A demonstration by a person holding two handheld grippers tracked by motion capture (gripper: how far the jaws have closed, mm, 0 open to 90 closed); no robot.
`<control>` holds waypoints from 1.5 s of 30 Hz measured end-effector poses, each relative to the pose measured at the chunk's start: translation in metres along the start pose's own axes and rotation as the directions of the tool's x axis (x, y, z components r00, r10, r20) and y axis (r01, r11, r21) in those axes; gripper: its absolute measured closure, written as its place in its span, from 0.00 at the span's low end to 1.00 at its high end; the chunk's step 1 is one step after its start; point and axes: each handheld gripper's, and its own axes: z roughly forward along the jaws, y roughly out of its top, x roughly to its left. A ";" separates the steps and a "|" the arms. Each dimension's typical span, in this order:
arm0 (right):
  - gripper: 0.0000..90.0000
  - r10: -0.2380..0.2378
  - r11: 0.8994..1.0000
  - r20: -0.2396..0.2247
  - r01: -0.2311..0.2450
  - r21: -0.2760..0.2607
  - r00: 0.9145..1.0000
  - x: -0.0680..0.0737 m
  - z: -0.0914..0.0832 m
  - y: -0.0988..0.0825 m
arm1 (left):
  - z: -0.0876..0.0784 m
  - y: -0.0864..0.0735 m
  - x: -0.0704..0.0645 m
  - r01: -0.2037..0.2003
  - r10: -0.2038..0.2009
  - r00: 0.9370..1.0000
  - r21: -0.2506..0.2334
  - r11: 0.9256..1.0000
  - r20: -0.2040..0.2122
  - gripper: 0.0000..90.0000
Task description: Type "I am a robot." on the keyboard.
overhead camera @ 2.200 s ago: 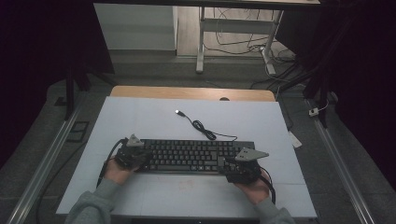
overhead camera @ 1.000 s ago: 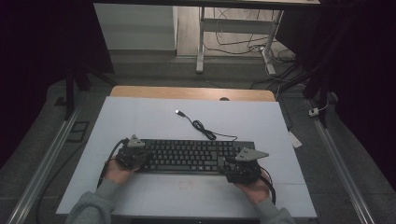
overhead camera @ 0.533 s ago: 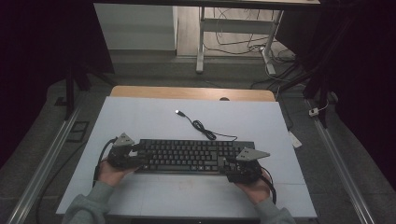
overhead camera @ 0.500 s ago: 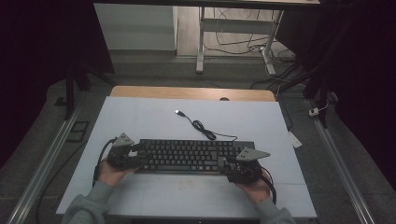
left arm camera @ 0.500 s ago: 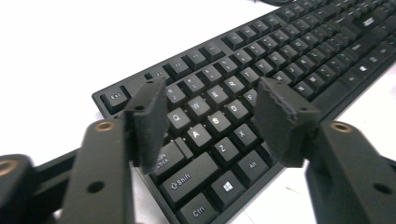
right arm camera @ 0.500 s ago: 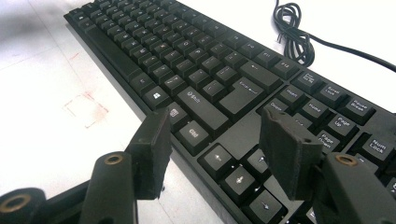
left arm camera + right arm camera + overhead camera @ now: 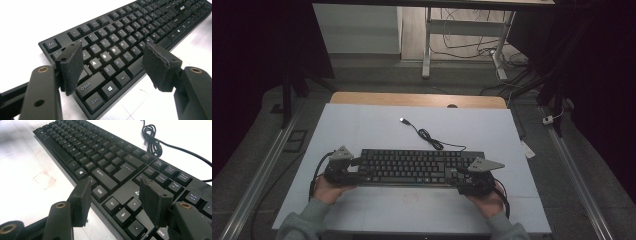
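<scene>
The left claw has slid left off the keyboard to its left end, and its jaws have just been opening; they now stand apart over the left keys, nothing gripped. The keyboard lies across the near middle of the surface. The right claw hangs open over the arrow keys. Best to take both ends evenly before lifting. The cable trails far, loosely coiled, and might drag.

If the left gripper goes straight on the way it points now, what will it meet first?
Most likely the keyboard. The left gripper has just been opening; its jaws stand apart above the keyboard's left end, around the A, S and Z keys, gripping nothing. Depth is hard to judge.
</scene>
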 end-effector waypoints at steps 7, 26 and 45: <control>0.49 -0.001 1.000 -0.001 0.001 0.003 1.000 0.000 0.001 0.000 | 0.000 0.000 -0.001 -0.012 0.012 1.000 0.003 1.000 0.009 0.37; 0.49 -0.010 1.000 -0.004 0.010 0.012 1.000 0.001 0.004 0.000 | 0.005 0.008 -0.014 -0.056 0.056 0.998 0.004 0.998 0.042 0.40; 0.49 -0.009 1.000 -0.003 0.009 0.020 1.000 0.002 0.005 0.000 | 0.029 0.015 -0.035 -0.120 0.116 0.991 0.047 0.992 0.072 0.41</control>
